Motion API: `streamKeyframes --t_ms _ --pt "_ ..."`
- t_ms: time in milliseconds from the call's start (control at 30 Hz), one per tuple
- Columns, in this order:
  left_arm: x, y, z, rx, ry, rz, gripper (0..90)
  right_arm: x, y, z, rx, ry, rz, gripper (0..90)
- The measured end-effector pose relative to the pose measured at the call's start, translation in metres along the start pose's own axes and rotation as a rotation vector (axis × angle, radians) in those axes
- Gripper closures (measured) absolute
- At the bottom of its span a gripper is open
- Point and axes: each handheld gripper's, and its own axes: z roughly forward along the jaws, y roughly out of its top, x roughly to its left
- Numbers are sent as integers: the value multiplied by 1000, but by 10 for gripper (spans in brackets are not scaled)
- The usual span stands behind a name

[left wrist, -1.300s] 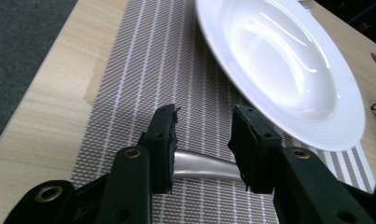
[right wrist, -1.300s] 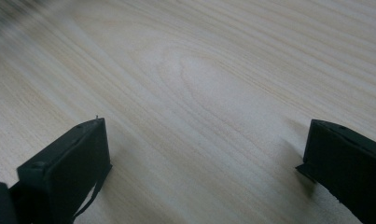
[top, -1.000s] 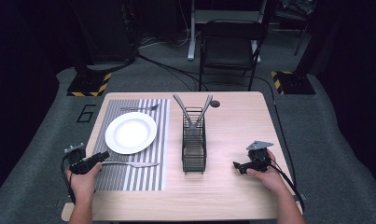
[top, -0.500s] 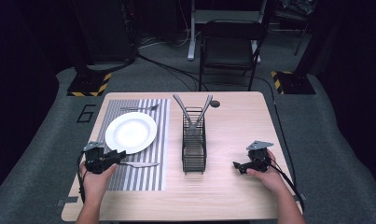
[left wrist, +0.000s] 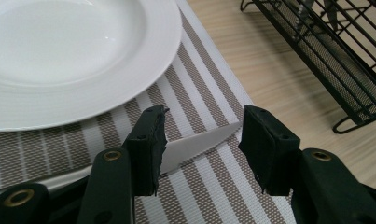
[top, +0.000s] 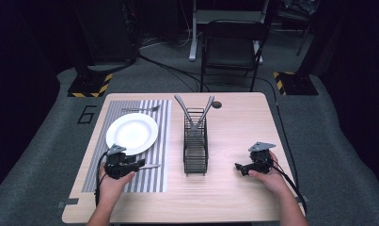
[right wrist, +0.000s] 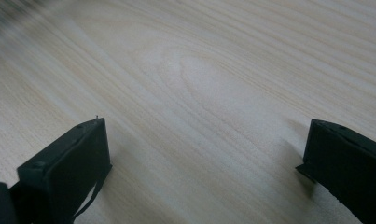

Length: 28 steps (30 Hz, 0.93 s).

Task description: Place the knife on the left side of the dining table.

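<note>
light: we see the table (top: 234,188) lit from above, surroundings dark | glare: plate (left wrist: 59,56) | blur: right gripper view's far corner

text: "6" | on: floor (top: 60,117), left of table (top: 234,122)

Three cameras around the round white ceramic plate (top: 132,133)

High view looks down from the person's side, far; left gripper view sits close beside the same plate (left wrist: 69,56); right gripper view hugs bare light wooden table (right wrist: 199,84).

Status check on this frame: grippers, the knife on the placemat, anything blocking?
Left gripper open, jaws just opening, astride knife blade, not clamped. Right gripper open over bare table. Plate close beside knife.
</note>
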Motion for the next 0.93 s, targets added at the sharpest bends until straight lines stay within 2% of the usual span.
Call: streamKeyframes --t_ms 33,100,133,267,300,333,467,600,667,933 --pt "-3 -1 3 1 -9 -10 497 0 0 0 0 0 0 0" --pt "-6 -3 8 20 -21 12 496 0 0 0 0 0 1 0" --pt "-10 -4 11 22 -22 7 495 0 0 0 1 0 1 0" --pt "-18 -7 20 59 -44 55 494 0 0 0 1 0 1 0" --pt "-21 -8 22 60 -49 53 494 0 0 0 0 0 0 0" --pt "-25 -10 27 86 -69 82 492 0 0 0 0 0 0 0" --pt "-30 -12 33 104 -91 113 483 0 0 0 0 0 0 0" --pt "-35 -16 43 134 -89 156 475 0 0 0 1 0 0 0" --pt "-38 -17 44 157 -90 195 472 0 0 0 0 0 0 0" --pt "-44 -17 45 134 -89 211 454 0 0 0 0 0 1 0"
